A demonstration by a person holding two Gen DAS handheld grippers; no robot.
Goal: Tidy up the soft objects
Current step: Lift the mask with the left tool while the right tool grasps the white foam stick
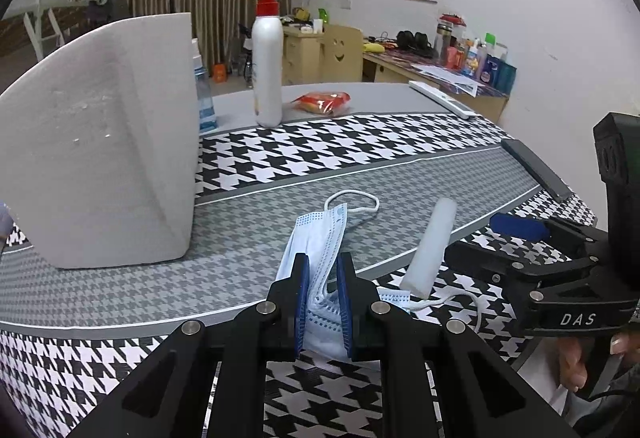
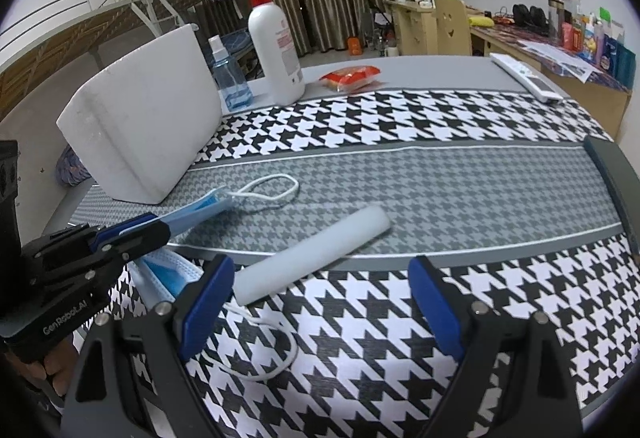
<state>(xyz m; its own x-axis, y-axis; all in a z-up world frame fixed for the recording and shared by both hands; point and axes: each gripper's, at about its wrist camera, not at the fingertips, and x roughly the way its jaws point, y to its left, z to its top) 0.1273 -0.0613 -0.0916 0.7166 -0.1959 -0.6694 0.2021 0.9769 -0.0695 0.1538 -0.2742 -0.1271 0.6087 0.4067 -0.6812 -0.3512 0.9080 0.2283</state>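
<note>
Mask pinched, foam roll lying free

The left gripper (image 1: 323,274) clamps one blue face mask (image 1: 320,234) between its fingers; the right gripper (image 2: 320,302) gapes wide, just beside the mask. One white foam roll (image 2: 312,250) lies on the desk (image 2: 440,174), touching the mask's right edge.

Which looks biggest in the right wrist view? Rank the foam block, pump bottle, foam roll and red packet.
1. Foam block.
2. Pump bottle and foam roll: look alike in extent, and the roll lies nearer the camera, so I won't rank them.
3. Red packet, smallest, though farthest away.
</note>
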